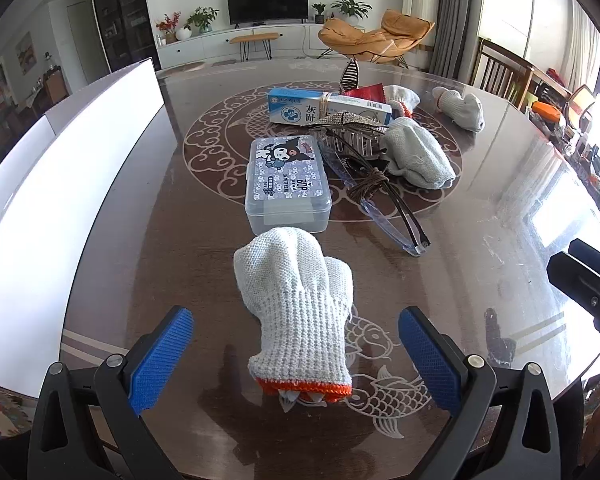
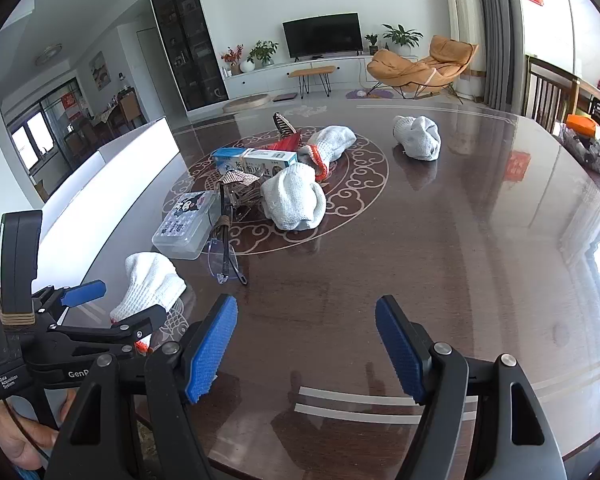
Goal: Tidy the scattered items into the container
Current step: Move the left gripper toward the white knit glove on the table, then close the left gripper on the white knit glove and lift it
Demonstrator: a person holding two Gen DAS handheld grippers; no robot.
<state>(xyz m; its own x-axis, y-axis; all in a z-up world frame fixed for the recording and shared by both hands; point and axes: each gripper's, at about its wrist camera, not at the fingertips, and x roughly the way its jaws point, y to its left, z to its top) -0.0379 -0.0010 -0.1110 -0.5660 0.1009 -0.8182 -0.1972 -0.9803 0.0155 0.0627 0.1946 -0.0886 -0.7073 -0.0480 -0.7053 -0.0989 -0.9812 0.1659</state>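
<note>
Left wrist view: the left tool (image 1: 296,354) stands fully spread, its blue pads on either side of a white knit glove (image 1: 296,312) without touching it. The glove lies flat on the surface (image 1: 140,240), orange cuff nearest the camera. Just beyond it sits a clear plastic box (image 1: 286,184); to its right, safety glasses (image 1: 380,204), a second glove (image 1: 416,156) and a carton (image 1: 300,106) lie clustered. A white container (image 1: 60,184) runs along the left edge.

Right wrist view: the right tool (image 2: 306,350) is wide apart and empty, over bare surface (image 2: 440,240). The left tool (image 2: 112,300) straddles the near glove (image 2: 152,284) at left. A lone glove (image 2: 418,136) lies well apart from the cluster.
</note>
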